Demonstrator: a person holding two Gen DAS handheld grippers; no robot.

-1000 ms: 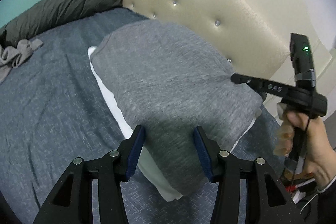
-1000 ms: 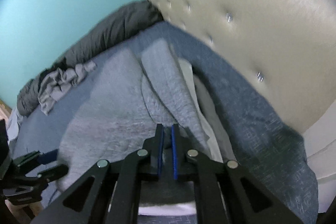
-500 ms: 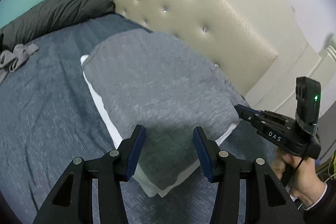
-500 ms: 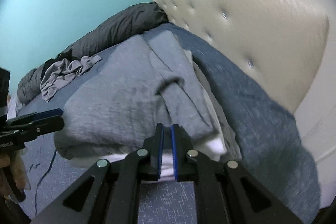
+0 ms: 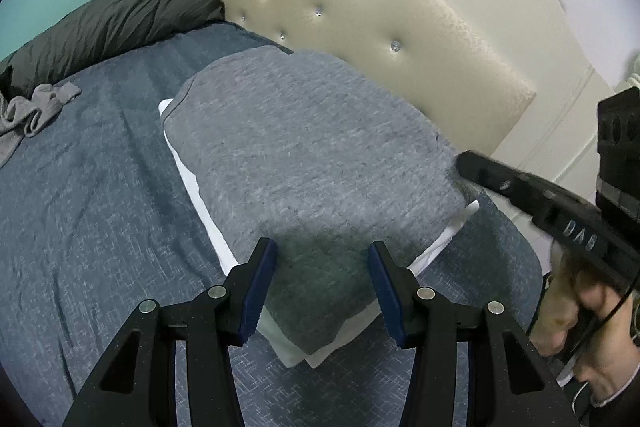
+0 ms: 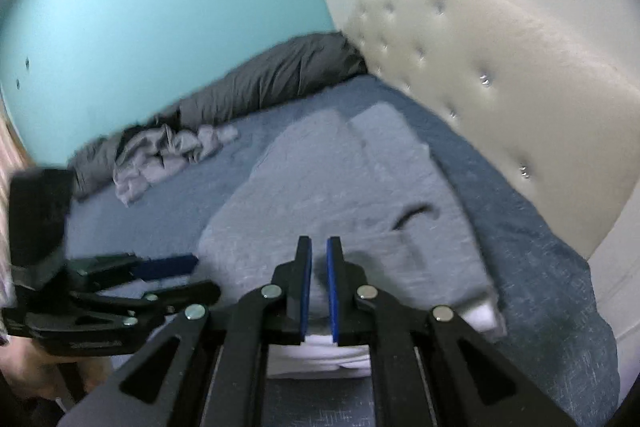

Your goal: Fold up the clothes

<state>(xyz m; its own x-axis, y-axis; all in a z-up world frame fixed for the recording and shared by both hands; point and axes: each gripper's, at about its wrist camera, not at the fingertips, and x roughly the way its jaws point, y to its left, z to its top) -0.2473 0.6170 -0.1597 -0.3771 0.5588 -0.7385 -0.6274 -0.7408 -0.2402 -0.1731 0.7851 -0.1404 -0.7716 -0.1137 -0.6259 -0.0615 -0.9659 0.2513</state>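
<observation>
A folded grey garment lies on a white folded layer on the blue bedspread, close to the headboard. My left gripper hangs open over the garment's near corner, with nothing between its blue pads. In the left wrist view my right gripper comes in from the right, its tip at the garment's right corner. In the right wrist view, the right gripper is shut, its pads a thin slit apart above the grey garment, with no fabric pinched. The left gripper shows low on the left.
A cream tufted headboard runs behind the garment. A dark grey pillow lies along the teal wall. A crumpled grey cloth sits at the far left of the bed. A person's hand holds the right gripper's handle.
The right gripper has drawn back from deep over the garment to its near edge, leaving a folded flap lying flat. The left gripper has pulled back slightly, staying open.
</observation>
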